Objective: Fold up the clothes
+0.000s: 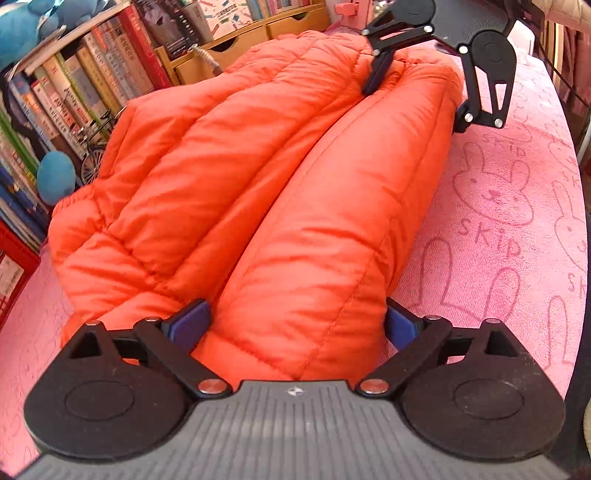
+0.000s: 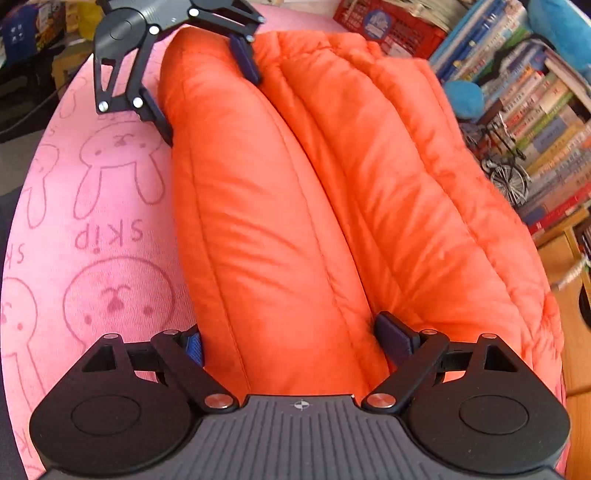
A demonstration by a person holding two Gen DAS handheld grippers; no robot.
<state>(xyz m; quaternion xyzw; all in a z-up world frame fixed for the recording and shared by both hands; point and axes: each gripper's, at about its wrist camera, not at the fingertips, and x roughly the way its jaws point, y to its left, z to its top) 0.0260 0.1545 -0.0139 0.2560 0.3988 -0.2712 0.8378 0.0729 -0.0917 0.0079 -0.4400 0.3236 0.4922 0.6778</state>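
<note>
While both tongs — left tongs [image 1: 297, 325], right tongs [image 2: 291, 341] — straddle the orange puffer jacket's [image 1: 229, 177] rolled edge, spread wide; folding looks partway done.

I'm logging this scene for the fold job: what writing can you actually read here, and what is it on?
"SKIP": printed beside the rabbit drawings on the pink towel, several times; it appears upside down in the right wrist view.
Book spines on the shelf: printed text, too small and blurred to read.
Red crate: a round blue label, unreadable.
Orange down jacket: no visible writing.
</note>
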